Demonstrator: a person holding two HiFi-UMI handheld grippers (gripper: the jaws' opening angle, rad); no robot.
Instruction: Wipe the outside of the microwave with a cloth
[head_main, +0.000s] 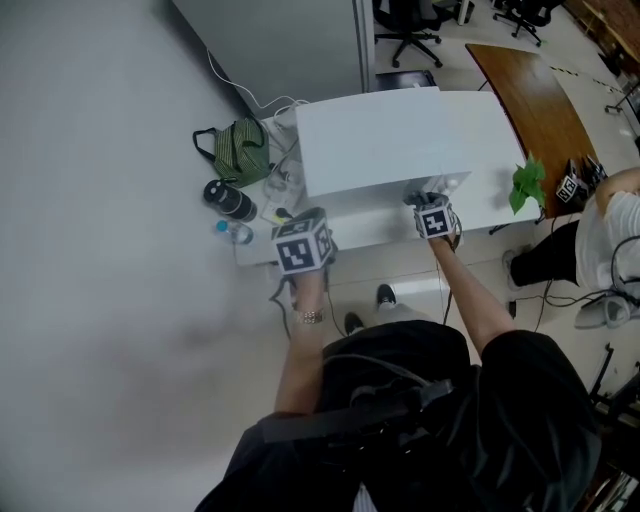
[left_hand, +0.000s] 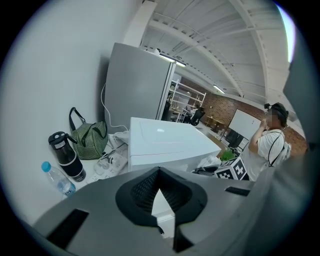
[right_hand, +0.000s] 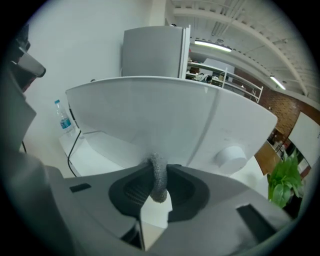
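Right gripper view shows my right gripper (right_hand: 159, 171) with its jaws pinched on a rolled grey cloth (right_hand: 159, 184). The cloth is held close to the front face of the white microwave (right_hand: 165, 120), left of its dial (right_hand: 231, 158), which I judge is ready for rubbing the door. My left gripper (left_hand: 159, 172) has its jaws closed on nothing and hangs at the tabletop (head_main: 352, 226) edge, clear of any stroke. The front is open; a flask (head_main: 230, 200), bottle (head_main: 236, 232) and striped bag (head_main: 240, 148) crowd the left side.

Bag (head_main: 240, 150), flask (head_main: 230, 201) left of microwave (head_main: 400, 140)
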